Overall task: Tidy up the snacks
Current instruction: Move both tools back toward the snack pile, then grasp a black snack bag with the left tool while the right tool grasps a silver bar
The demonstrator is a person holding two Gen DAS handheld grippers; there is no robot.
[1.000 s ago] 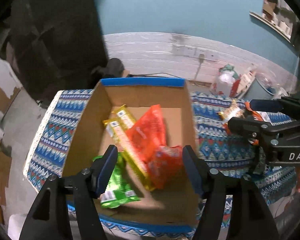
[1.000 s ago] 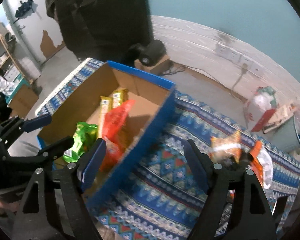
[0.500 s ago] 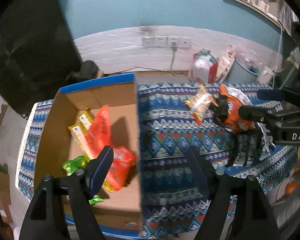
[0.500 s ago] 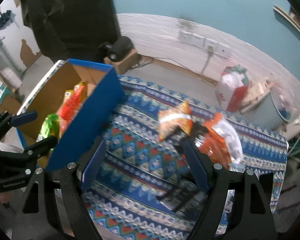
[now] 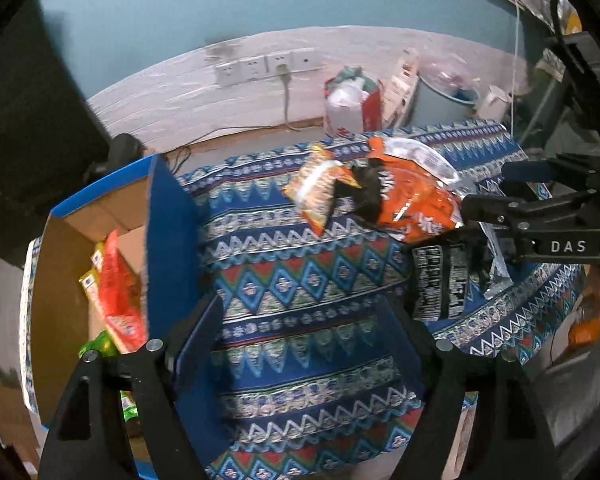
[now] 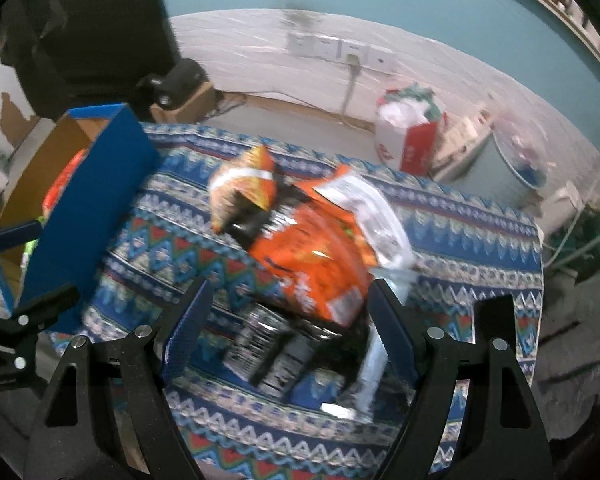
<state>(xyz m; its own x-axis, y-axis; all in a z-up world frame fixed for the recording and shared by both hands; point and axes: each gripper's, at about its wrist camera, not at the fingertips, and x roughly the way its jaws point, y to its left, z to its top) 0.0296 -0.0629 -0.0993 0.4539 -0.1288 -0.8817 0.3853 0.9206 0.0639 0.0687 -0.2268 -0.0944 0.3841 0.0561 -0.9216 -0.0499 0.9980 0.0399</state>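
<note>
Left wrist view shows a surface (image 5: 300,272) covered with a blue patterned cloth. A big cardboard box (image 5: 168,240) with blue sides stands at the left edge of the surface. Inside it lie a red snack bag (image 5: 118,292), a yellow pack (image 5: 90,284) and a green bag (image 5: 100,344).

Near the right edge of the surface lies a pile of snacks. The biggest is an orange chip bag (image 5: 416,208). A smaller orange and white bag (image 5: 318,196) leans on its left side. A black packet (image 5: 440,280) lies at the near side of the pile, partly under the orange bag.

The left tool (image 5: 312,340) hangs over bare cloth between the box and the pile. Its jaws have just been opening and stand apart with nothing between them. The black packet is just to the right of its right finger.

Right wrist view is blurry. The right tool (image 6: 288,320) hangs over the pile with its jaws wide apart. The orange chip bag (image 6: 320,264) and the black packet (image 6: 276,352) lie between its fingers, but the pads do not press on them.
</note>
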